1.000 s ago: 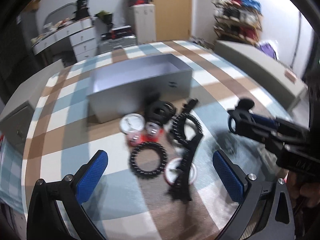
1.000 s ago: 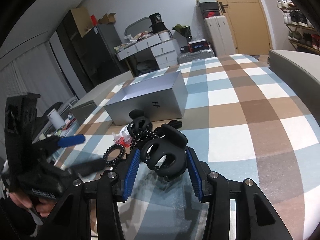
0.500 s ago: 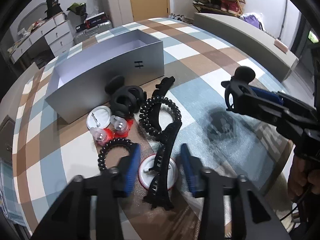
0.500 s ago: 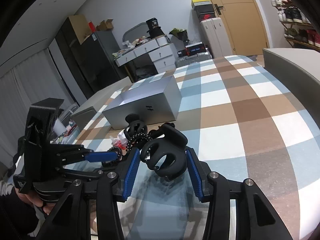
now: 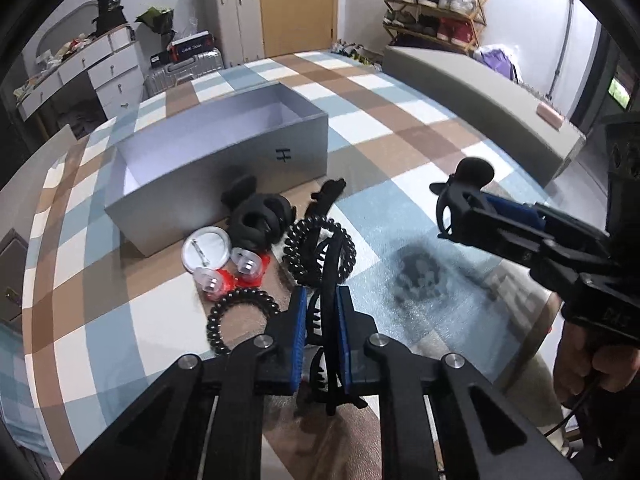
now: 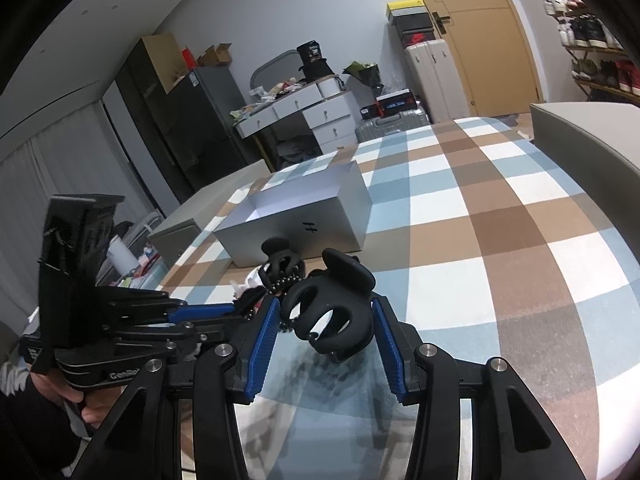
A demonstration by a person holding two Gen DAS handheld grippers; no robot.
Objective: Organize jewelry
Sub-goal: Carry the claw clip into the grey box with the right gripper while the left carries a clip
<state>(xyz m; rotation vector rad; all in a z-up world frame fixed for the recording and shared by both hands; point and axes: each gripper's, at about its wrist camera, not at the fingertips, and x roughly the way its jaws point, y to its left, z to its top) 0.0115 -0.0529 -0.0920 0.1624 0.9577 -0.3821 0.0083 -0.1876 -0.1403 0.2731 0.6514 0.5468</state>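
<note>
My left gripper (image 5: 322, 330) had its fingers pinched on a long black toothed hair clip (image 5: 332, 276); my right gripper (image 6: 323, 334) gripped a black claw clip (image 6: 330, 304) raised off the checked cloth (image 6: 520, 240). Beyond lay spiral hair ties (image 5: 240, 312), a round badge (image 5: 206, 245), another claw clip (image 5: 260, 220), then the open grey box (image 5: 224, 160).

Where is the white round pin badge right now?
In the left wrist view, the white pin badge lies on the checked cloth, just before the grey box, left of the black claw clip.
</note>
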